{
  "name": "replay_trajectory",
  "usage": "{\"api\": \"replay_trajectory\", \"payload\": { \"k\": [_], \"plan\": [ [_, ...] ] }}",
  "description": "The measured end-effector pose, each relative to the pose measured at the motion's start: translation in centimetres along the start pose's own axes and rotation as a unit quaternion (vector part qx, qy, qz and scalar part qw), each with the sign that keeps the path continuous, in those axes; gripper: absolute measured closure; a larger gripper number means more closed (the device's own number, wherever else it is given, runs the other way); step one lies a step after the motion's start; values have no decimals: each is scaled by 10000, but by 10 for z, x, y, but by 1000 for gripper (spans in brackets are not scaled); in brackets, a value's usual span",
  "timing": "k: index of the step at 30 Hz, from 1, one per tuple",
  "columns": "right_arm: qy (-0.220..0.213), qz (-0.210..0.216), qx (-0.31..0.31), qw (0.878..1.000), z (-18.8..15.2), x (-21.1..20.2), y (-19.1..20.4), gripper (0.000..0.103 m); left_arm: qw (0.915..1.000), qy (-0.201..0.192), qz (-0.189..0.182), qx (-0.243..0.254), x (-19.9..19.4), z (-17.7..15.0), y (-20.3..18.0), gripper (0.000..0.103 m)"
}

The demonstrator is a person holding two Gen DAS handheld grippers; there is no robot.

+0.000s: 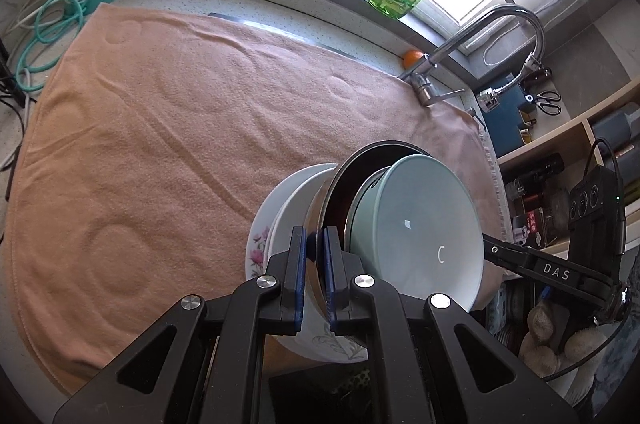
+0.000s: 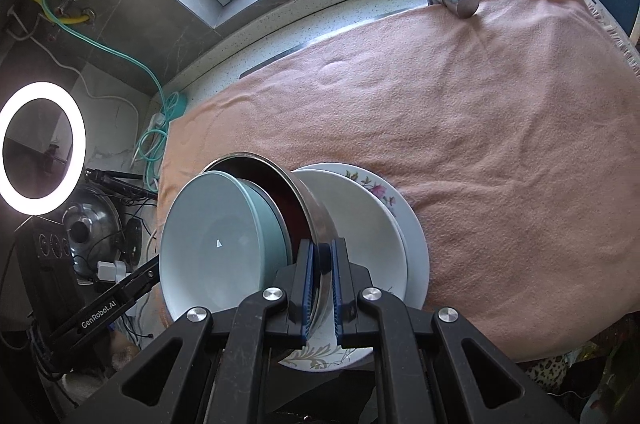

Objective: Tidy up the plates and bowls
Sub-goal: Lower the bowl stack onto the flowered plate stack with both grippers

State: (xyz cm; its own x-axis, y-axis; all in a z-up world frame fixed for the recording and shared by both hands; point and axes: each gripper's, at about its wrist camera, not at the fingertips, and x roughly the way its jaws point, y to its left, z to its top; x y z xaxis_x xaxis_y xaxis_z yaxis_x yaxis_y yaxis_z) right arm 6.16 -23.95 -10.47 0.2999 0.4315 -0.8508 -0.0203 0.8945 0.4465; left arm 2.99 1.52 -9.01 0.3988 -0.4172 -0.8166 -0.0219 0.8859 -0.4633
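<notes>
Over the pink towel you hold a heavy, breakable stack of bowls and plates, left claw and right claw clamped on the slippery metal bowl's rim, so keep it level.

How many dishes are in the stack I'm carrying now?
4 visible: pale blue bowl innermost, nested in the steel bowl, then a white bowl, and the floral plate outermost. More may be hidden between them.
</notes>
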Motion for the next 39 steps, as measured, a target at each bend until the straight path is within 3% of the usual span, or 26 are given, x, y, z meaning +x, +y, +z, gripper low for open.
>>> {"api": "replay_trajectory", "payload": {
  "k": [39],
  "plan": [
    [171, -82, 210, 9996, -2, 16, -25, 95, 9996, 189, 45, 182, 17, -1, -8, 96]
  ]
}}
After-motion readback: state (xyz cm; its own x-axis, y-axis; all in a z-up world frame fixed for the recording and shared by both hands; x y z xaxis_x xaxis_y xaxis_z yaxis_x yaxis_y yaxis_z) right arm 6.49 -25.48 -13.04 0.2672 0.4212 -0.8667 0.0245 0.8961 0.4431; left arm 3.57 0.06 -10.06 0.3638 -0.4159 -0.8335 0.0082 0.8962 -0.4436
